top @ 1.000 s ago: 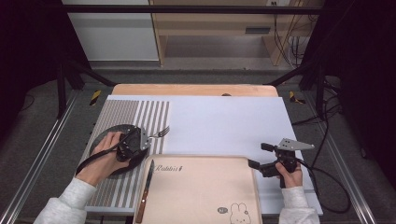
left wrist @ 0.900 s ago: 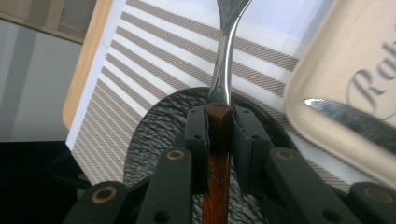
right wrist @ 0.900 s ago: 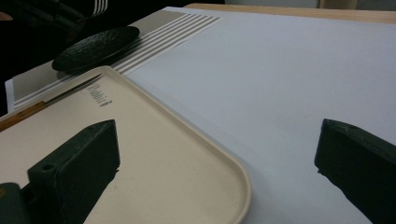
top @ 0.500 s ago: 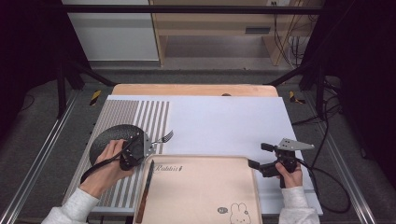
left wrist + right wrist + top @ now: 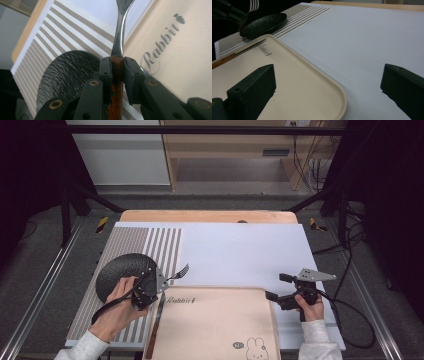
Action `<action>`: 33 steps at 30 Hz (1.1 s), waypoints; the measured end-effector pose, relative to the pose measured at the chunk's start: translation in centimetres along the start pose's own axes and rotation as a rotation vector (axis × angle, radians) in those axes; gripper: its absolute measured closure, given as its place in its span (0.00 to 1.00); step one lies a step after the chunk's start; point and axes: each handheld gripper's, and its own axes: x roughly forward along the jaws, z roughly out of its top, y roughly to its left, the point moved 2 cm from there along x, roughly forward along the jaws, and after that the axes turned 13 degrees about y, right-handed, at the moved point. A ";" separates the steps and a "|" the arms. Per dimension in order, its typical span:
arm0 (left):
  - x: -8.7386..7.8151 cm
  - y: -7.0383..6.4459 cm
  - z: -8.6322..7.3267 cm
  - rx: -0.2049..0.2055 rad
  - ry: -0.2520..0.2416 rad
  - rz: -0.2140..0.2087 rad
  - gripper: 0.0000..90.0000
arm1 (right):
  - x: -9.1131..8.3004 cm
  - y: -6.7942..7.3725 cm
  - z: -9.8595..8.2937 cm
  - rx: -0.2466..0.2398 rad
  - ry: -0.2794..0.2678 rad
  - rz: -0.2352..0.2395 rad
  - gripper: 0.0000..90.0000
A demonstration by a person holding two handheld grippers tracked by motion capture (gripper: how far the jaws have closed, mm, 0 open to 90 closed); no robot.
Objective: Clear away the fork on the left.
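left tool (image 5: 161,287) clamped on the fork (image 5: 178,272), its jaws pressed to either side of the brown wooden handle where it met the metal neck; seen close in the left gripper view (image 5: 117,72). fork sat just off the tray's (image 5: 220,330) far-left corner, tines pointing away from the tray over the white mat (image 5: 235,250), raised or resting could not be told. black plate (image 5: 122,272) lay left of the tray on the striped mat (image 5: 130,245), partly under the left hand (image 5: 120,305). a knife (image 5: 156,325) lay along the tray's left edge. right tool (image 5: 276,287) at the tray's right edge, jaws wide apart, gripping nothing; the tray's rounded corner showed between them (image 5: 329,100).
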 end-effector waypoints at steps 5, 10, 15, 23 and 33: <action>-0.4 -0.8 0.1 -0.013 -0.017 -0.028 0.86 | 0.0 0.0 0.0 0.001 -0.002 0.001 0.00; -0.6 -1.5 0.2 -0.020 -0.011 -0.049 0.86 | -0.1 0.0 0.1 -0.003 -0.004 -0.001 0.00; -0.9 -2.1 0.3 -0.048 -0.006 -0.070 0.86 | -0.1 0.0 0.1 -0.002 -0.004 -0.001 0.00; -1.7 -3.2 0.4 -0.073 0.002 -0.112 0.86 | -0.1 0.0 0.0 -0.001 -0.004 -0.003 0.00; -2.3 -4.8 0.6 -0.090 0.023 -0.156 0.86 | -0.1 0.0 0.0 -0.003 -0.003 -0.002 0.00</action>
